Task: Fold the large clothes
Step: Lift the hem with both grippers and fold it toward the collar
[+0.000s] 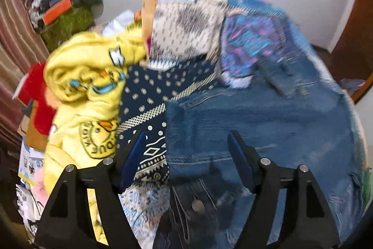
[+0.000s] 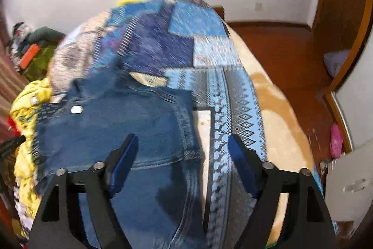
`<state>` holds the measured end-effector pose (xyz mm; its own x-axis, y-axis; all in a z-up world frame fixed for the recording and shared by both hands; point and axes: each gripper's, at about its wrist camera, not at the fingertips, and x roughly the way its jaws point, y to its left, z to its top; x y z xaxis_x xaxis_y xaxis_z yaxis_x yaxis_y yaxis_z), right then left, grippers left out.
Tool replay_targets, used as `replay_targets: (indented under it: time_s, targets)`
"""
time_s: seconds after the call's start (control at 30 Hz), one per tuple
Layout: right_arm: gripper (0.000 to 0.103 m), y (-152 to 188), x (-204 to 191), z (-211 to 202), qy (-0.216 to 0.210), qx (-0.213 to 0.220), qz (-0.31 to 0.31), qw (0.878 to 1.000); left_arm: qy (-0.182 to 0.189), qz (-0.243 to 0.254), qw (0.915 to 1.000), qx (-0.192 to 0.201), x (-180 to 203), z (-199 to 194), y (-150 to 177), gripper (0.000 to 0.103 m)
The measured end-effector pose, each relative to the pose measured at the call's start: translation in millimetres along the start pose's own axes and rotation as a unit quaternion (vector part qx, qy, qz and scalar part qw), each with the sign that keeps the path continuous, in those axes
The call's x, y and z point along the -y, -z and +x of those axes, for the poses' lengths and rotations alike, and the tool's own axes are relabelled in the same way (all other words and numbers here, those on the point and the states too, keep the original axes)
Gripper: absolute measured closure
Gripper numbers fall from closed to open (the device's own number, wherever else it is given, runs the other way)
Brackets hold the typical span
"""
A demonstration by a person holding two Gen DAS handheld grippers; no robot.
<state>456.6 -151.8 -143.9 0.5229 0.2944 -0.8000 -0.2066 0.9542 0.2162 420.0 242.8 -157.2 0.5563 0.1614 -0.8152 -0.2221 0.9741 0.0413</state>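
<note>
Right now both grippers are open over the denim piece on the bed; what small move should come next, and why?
Probably lower the right gripper onto the denim garment near its right-hand seam edge and close. Both it and the left gripper are open and hold nothing, and the denim lies spread over the patterned blue blanket, with the yellow garment bunched beside it. The blur leaves the exact edge uncertain.

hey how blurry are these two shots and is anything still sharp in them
Left wrist view: motion blur smears the denim garment and yellow hoodie; the left gripper stays sharp. Right wrist view: the patterned blanket streaks, the right gripper is crisp. Fisheye bends both edges.
</note>
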Motion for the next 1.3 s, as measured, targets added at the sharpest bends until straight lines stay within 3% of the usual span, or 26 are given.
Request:
replay_targets:
  time_s: [0.2, 0.27, 0.37, 0.5, 0.67, 0.9, 1.03, 1.13, 1.27, 1.3]
  targets:
    - [0.018, 19.5, -21.3, -74.3, -0.012, 0.053, -0.046, 0.997, 0.024, 0.017, 0.9986, 0.043, 12.7, -80.6, 17.8, 0.018]
    - [0.012, 29.8, -24.8, -89.5, -0.016, 0.063, -0.058, 0.996, 0.032, 0.031, 0.9974, 0.057, 18.7, -106.0, 33.0, 0.015]
    - [0.0, 52.6, -26.1, -109.6, -0.014, 0.083, -0.069, 0.994, 0.038, 0.048, 0.9958, 0.069, 24.4, -126.8, 53.7, 0.011]
    - [0.0, 80.9, -23.7, -112.8, -0.005, 0.076, -0.076, 0.994, 0.055, 0.058, 0.9943, 0.07, 30.2, -142.2, 93.6, 0.009]
    - [0.0, 128.3, -17.8, -106.8, 0.0, 0.039, -0.068, 0.997, 0.067, 0.041, 0.9961, 0.04, 29.7, -136.1, 147.3, 0.009]
    - [0.0, 185.6, -10.2, -95.7, -0.005, -0.024, -0.045, 0.999, 0.063, -0.042, 0.9964, -0.038, 2.0, -105.8, 219.7, 0.009]
    - [0.0, 210.9, 1.5, -94.4, -0.011, -0.047, -0.006, 0.999, 0.079, -0.109, 0.9873, -0.085, -17.7, -91.8, 253.4, 0.01]
    - [0.0, 223.9, 8.3, -95.9, -0.028, -0.053, 0.026, 0.998, 0.101, -0.129, 0.9812, -0.102, -18.6, -88.6, 273.2, 0.01]
    - [0.001, 229.6, 7.4, -99.2, -0.048, -0.05, 0.034, 0.997, 0.127, -0.142, 0.9759, -0.106, -13.9, -88.1, 287.6, 0.01]
    - [0.006, 230.8, 6.1, -99.3, -0.051, -0.049, 0.034, 0.997, 0.136, -0.152, 0.9735, -0.102, -13.1, -87.2, 290.6, 0.016]
